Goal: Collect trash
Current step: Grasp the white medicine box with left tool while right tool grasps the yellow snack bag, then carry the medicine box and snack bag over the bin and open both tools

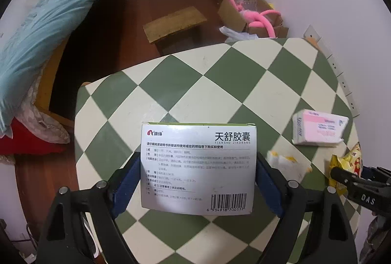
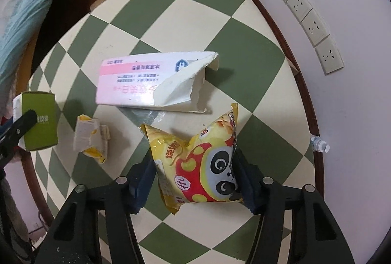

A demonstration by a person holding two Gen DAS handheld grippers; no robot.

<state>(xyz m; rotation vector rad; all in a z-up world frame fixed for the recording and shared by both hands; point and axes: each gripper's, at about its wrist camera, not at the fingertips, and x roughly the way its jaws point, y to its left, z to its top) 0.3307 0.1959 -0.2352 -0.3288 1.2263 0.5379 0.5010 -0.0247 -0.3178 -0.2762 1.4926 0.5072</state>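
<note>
Glossy plastic snack bag (image 2: 195,163), matt cardboard medicine box (image 1: 198,166), smooth checkered tablecloth (image 1: 195,83).

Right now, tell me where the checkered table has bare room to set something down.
The far half of the table, beyond the torn pink box, is bare. The near edge by the crumpled wrapper, snack bag and medicine box is crowded.

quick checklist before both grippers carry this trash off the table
1. Left gripper shut on the medicine box: ok, blue pads press both its sides.
2. Right gripper shut on the snack bag: ok, though the bag is crumpled.
3. Medicine box lifted off the checkered table: cannot tell.
4. Trash bin located: not ok, none in either view.
5. Trash left behind: not ok, the torn pink box and the crumpled yellow wrapper lie on the table.
</note>
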